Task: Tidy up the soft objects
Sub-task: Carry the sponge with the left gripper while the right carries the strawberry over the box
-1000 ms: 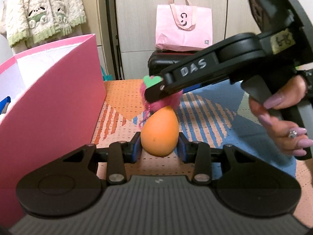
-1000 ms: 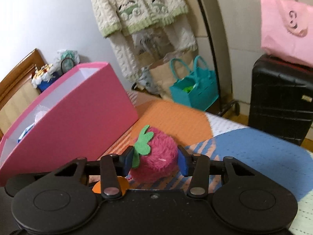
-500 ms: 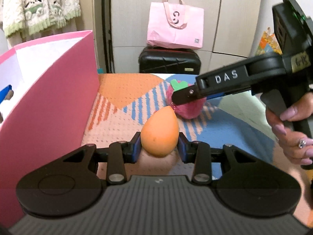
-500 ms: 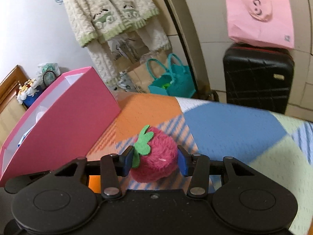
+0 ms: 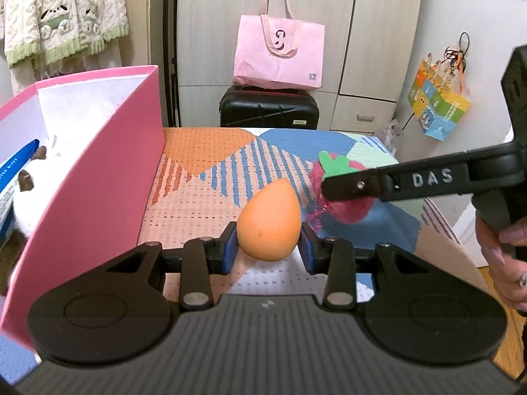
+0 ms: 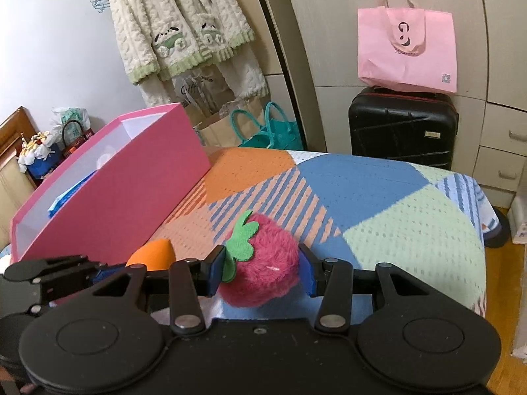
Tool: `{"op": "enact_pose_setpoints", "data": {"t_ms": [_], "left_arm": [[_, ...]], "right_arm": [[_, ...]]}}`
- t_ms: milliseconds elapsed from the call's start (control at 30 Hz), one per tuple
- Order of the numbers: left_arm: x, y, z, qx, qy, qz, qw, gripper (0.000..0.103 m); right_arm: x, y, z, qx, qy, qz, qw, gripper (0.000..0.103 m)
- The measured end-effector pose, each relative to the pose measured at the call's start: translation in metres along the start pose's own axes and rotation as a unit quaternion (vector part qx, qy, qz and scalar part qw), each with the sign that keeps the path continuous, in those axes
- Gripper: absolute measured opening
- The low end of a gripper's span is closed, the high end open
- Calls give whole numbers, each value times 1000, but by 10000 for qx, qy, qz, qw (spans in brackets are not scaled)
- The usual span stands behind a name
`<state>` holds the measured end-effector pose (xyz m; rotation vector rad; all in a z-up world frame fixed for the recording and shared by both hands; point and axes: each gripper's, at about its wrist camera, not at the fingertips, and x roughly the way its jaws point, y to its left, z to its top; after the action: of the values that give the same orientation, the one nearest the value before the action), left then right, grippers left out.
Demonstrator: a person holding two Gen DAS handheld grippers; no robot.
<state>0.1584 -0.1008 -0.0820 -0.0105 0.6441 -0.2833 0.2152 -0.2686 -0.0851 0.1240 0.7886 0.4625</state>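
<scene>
My left gripper is shut on an orange egg-shaped sponge, held above the patterned cover. My right gripper is shut on a fuzzy pink strawberry plush with a green felt leaf. In the left wrist view the strawberry and the right gripper's finger are to the right of the sponge. In the right wrist view the sponge and the left gripper are at lower left. A tall pink box, open on top, stands at the left; it also shows in the right wrist view.
The pink box holds a white plush and a blue-and-white pack. The patterned cover ends at the right and far sides. A black suitcase with a pink bag stands behind. A cardboard edge is at right.
Both grippers have swung right and pulled back from the pink box with their objects still held. The strawberry has moved from behind the sponge to its right.
</scene>
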Motion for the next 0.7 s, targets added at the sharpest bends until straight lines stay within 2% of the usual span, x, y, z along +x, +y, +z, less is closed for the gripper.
{"op": "enact_pose_setpoints", "data": {"t_ms": [167, 300, 400, 700], "left_arm": [[-15, 3, -7, -19, 32, -129, 9999, 37], [-32, 11, -14, -155, 199, -535, 9983, 37], [-48, 12, -20, -61, 164, -568, 9982, 37], [-85, 25, -35, -16, 344, -1017, 9942, 37]], "right_arm": [[-21, 12, -16, -69, -103, -44, 9999, 51], [-34, 23, -28, -149, -110, -86, 9998, 51], [-43, 33, -37, -199, -102, -121, 9997, 51], [-69, 61, -62, -325, -22, -46, 9995, 51]]}}
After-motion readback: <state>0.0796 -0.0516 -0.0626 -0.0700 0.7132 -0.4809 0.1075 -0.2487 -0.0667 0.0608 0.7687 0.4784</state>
